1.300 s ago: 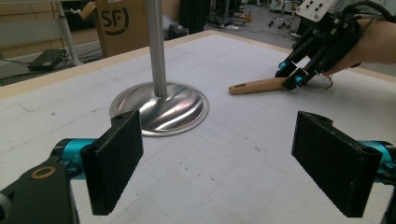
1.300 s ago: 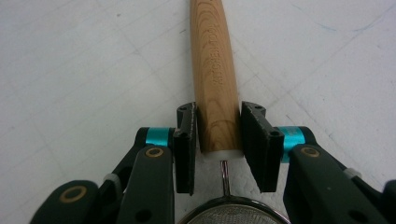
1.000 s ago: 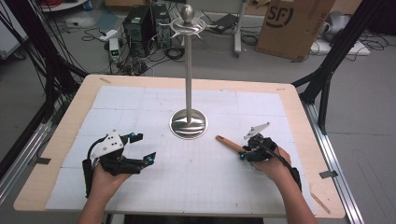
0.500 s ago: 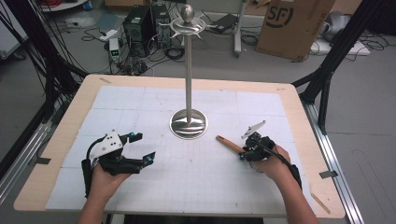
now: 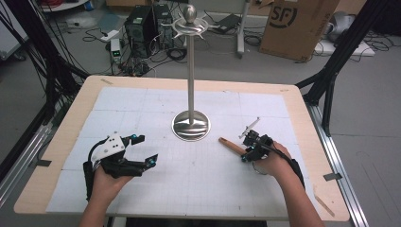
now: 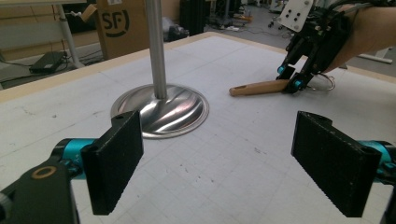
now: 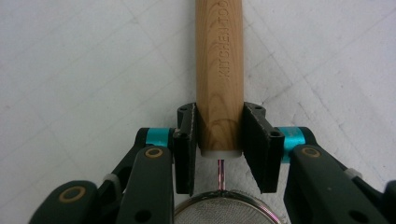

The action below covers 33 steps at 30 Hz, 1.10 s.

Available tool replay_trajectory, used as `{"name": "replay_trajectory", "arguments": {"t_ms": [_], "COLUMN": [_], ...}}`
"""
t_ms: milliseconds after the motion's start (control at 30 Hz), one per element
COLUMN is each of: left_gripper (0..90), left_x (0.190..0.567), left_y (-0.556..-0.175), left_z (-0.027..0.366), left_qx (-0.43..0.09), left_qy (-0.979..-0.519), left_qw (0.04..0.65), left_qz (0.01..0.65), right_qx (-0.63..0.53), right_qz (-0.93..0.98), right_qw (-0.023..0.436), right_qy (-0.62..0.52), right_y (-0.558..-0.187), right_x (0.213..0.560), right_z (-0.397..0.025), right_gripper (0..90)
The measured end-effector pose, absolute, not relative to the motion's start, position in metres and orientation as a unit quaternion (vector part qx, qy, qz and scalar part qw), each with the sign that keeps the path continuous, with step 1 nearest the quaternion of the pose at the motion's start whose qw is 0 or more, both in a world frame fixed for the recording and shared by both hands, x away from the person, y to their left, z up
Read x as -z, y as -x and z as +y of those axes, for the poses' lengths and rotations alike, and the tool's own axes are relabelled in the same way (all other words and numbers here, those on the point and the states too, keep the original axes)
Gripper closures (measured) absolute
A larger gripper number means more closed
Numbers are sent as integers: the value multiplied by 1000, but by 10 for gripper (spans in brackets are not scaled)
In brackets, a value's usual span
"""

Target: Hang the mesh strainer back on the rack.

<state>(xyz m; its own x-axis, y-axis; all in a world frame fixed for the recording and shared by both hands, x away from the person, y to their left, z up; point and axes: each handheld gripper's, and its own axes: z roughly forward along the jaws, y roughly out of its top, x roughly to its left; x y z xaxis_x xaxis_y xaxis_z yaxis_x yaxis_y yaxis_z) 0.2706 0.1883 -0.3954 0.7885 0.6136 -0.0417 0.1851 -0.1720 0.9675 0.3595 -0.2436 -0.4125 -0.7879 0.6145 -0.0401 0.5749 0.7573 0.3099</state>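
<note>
Between right gripper (image 7: 219,149) jaws: wooden handle (image 7: 219,70), clamped.

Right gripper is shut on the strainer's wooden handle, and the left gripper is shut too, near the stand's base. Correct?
Not quite. The left gripper is open, jaws wide apart, in the left gripper view. The right gripper is indeed shut on the handle.

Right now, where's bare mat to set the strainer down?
Free: mat between the left gripper and the stand's base; the far strip behind the base to the table edge. Crowded: around the right gripper, shut on the wooden handle beside the base.
</note>
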Motion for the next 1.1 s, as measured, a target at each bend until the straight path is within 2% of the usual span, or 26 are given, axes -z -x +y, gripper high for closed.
{"name": "replay_trajectory", "arguments": {"t_ms": [233,500,700,1100], "left_gripper": [173,173,174,174], "left_x": [396,396,396,394], "left_y": [-271,-271,-270,-269], "left_z": [188,189,189,191], "left_qx": [-183,-184,-184,-185], "left_qy": [-745,-743,-742,-739], "left_qw": [583,584,586,589], "left_qz": [268,270,270,268], "right_qx": [-151,-187,-247,-347], "right_qz": [927,918,905,883], "right_qw": [58,74,90,95], "right_qy": [-337,-340,-334,-303], "right_y": [-360,-354,-349,-338], "right_x": [413,414,401,382], "right_z": [-246,-254,-259,-264], "right_gripper": [680,687,688,687]}}
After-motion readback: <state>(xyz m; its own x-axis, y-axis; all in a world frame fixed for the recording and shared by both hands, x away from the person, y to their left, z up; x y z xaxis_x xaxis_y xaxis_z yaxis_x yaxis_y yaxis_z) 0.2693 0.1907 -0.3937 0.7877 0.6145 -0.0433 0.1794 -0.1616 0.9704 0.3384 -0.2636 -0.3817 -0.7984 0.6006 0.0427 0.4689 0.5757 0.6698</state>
